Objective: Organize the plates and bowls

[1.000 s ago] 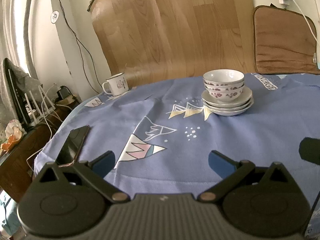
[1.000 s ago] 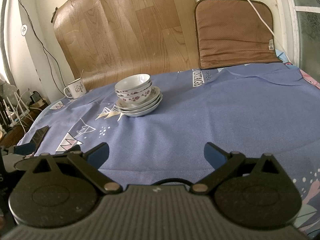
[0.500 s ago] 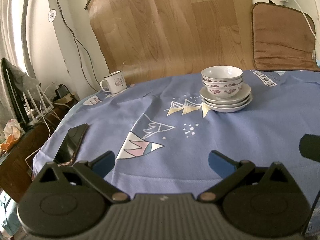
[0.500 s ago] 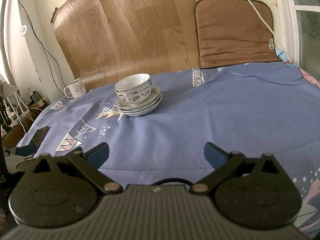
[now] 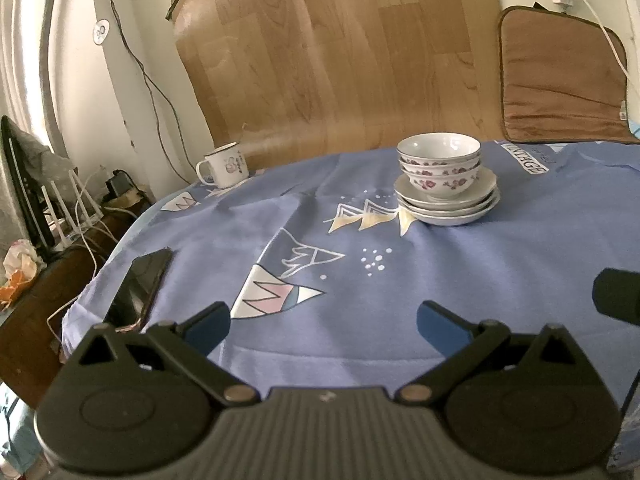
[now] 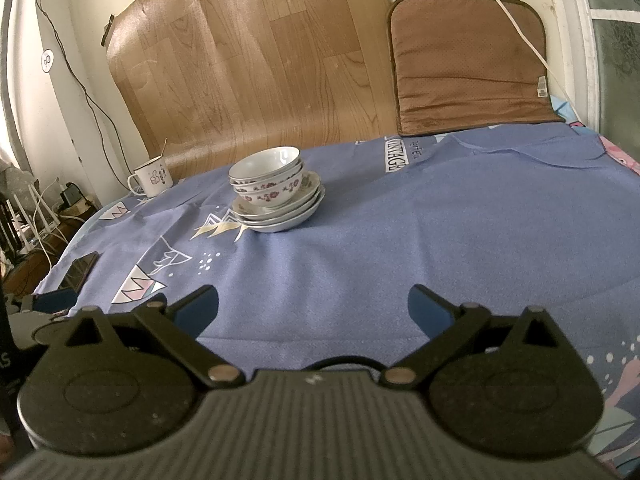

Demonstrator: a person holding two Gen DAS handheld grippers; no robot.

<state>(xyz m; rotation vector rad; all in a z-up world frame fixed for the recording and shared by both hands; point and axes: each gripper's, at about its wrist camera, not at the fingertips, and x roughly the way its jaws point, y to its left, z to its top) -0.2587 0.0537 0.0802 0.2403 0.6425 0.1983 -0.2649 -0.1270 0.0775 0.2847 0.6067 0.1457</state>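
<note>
Floral bowls (image 5: 439, 164) nest atop stacked plates (image 5: 448, 210).

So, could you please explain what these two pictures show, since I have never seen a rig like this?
No robot here: a person holds a two-finger gripper in each hand, and a fisheye camera on each looks forward along its fingers. One picture is from the left gripper, the other from the right gripper; the black shapes at the bottom are their bodies. Both have their jaws open and hold nothing. Ahead lies a blue cloth with bowls stacked on plates. A mug stands at the far left and a phone lies near the left edge.
</note>
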